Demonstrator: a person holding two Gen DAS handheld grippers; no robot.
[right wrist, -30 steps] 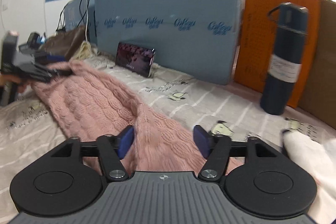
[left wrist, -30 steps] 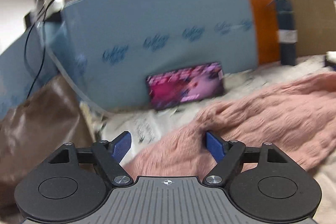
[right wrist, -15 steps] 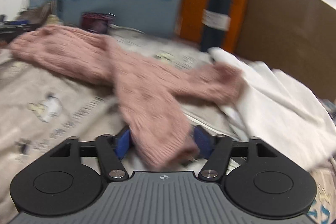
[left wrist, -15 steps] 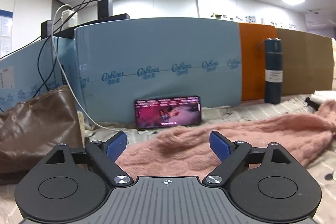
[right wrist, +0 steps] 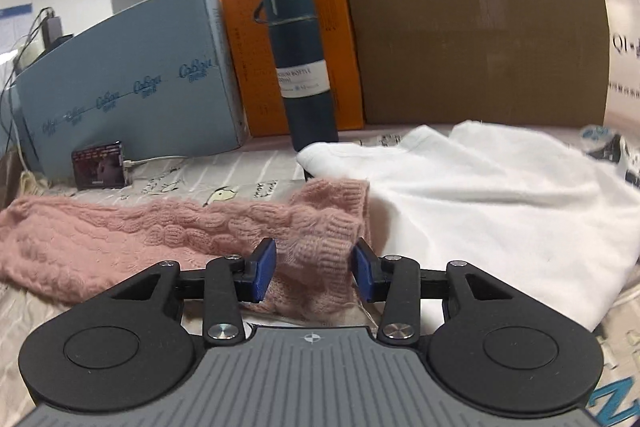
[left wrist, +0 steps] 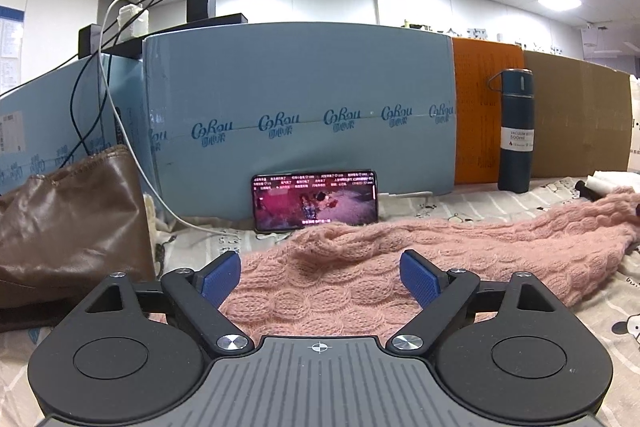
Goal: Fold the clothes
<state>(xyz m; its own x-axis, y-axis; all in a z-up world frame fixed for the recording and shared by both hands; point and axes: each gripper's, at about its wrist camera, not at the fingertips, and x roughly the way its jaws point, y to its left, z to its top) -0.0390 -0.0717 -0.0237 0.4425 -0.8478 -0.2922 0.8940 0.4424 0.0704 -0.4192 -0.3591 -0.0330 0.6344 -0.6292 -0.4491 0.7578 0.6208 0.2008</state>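
Observation:
A pink cable-knit sweater (left wrist: 400, 259) lies stretched across the printed bed sheet (left wrist: 472, 205). My left gripper (left wrist: 320, 279) is open, its blue pads wide apart over the sweater's left part, holding nothing. In the right wrist view the sweater (right wrist: 160, 227) runs leftward and its ribbed cuff end (right wrist: 324, 239) sits between the blue pads of my right gripper (right wrist: 314, 273). The jaws stand partly open around the cuff with small gaps at each side. A white garment (right wrist: 480, 195) lies to the right, touching the pink cuff.
A dark blue vacuum bottle (right wrist: 302, 67) stands at the back against an orange box (right wrist: 248, 39) and a brown cardboard box (right wrist: 480, 35). A blue foam board (left wrist: 300, 115) has a lit phone (left wrist: 316, 201) leaning on it. A brown leather bag (left wrist: 68, 227) sits left.
Both grippers swung and lowered toward the sheet. The sweater went from lifted and draped to lying flat. The right gripper now points at the bottle with the cuff between its pads.

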